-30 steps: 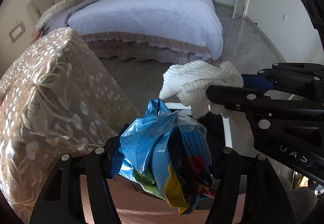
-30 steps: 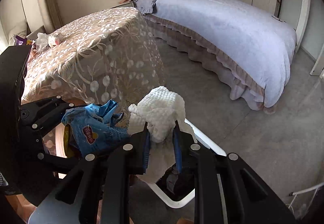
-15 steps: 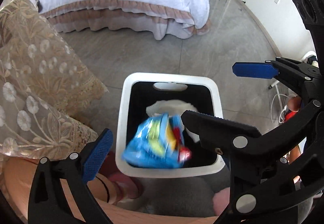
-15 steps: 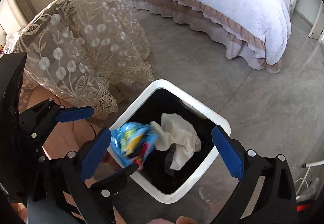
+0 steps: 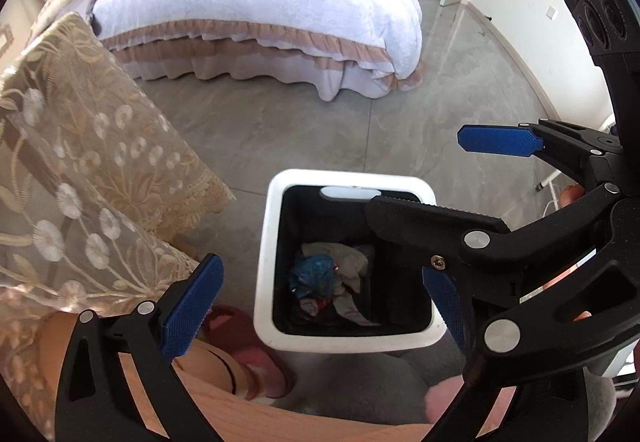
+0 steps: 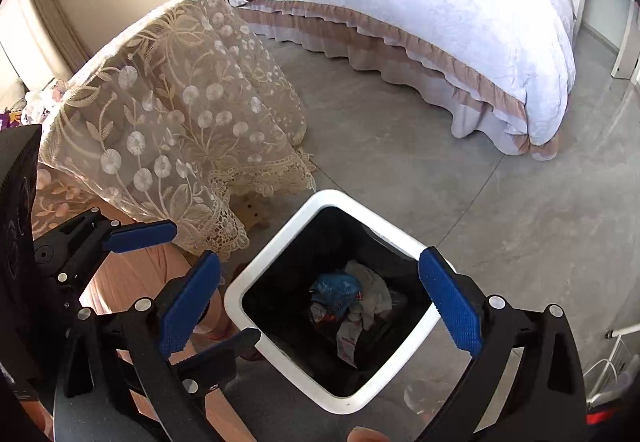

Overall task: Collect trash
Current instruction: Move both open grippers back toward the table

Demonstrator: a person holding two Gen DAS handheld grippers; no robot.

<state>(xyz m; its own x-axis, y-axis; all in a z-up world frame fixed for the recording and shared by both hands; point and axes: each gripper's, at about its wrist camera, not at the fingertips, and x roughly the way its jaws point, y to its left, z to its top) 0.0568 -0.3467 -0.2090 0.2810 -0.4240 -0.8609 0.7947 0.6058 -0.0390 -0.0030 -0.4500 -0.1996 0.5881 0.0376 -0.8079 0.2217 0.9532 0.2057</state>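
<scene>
A white-rimmed bin point(image 5: 352, 178) with a black inside stands on the floor below both grippers. At its bottom lie a crumpled blue snack wrapper point(image 5: 312, 270) and a white cloth point(image 5: 354, 258) among other scraps. My left gripper point(image 5: 318, 306) hangs open over the bin's near side with nothing between its blue pads. In the right wrist view the same bin point(image 6: 280, 234) holds the wrapper point(image 6: 336, 290) and the cloth point(image 6: 374, 294). My right gripper point(image 6: 320, 306) is also wide open and empty above the bin. One finger of the left gripper point(image 6: 140, 232) shows at the left.
A table draped in a beige lace cloth point(image 6: 180, 102) stands left of the bin. A bed with a white cover point(image 6: 440, 2) fills the back. A person's foot in a pink slipper point(image 5: 256, 358) is beside the bin. Grey tiled floor point(image 6: 480, 202) spreads to the right.
The left gripper let go of the blue wrapper and the right let go of the white cloth. Both fell into the bin and now lie at its bottom. Both grippers tilted downward.
</scene>
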